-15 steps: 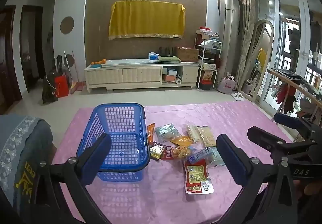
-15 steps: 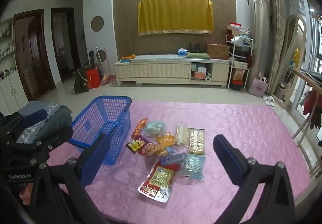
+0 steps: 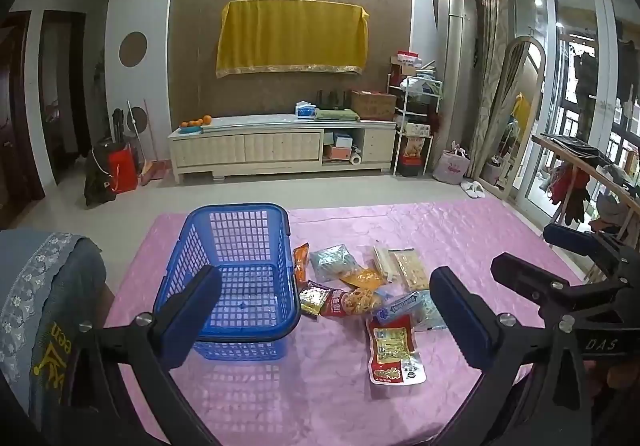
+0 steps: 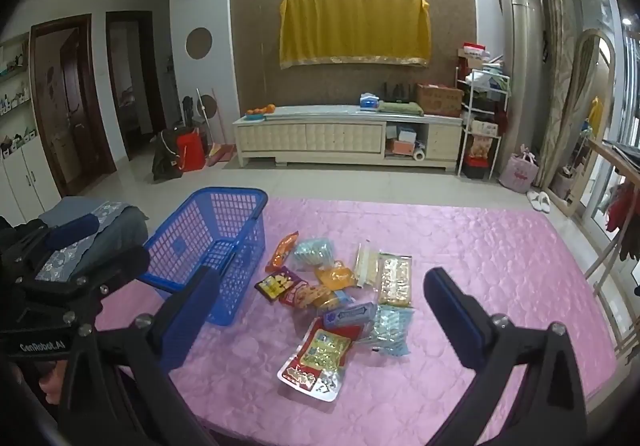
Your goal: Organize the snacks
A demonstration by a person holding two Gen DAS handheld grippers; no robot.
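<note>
Both tools are held above the near edge of the pink quilted cloth-covered surface, each spread wide and holding nothing. The right gripper is seen with the snack pile directly between and beyond its jaws; the left gripper is aimed more at the blue plastic mesh basket, which looks empty and stands toward the left side of the surface.

Nearest to both is a red-and-white foil snack pouch with a yellow panel, lying flat, its long axis running roughly away from the near edge, tilted slightly. It is judged to lie closer to the right gripper, so that hand seems better placed for a first pick. Its printing is too small to be read.

Beyond it, a blue wrapper, a pale blue packet, clear packs and an orange pouch are heaped, touching or overlapping, just beside the basket's right wall.

"CenRobot.AI" can be read on the left tool, and "DAS" on the right one.
</note>
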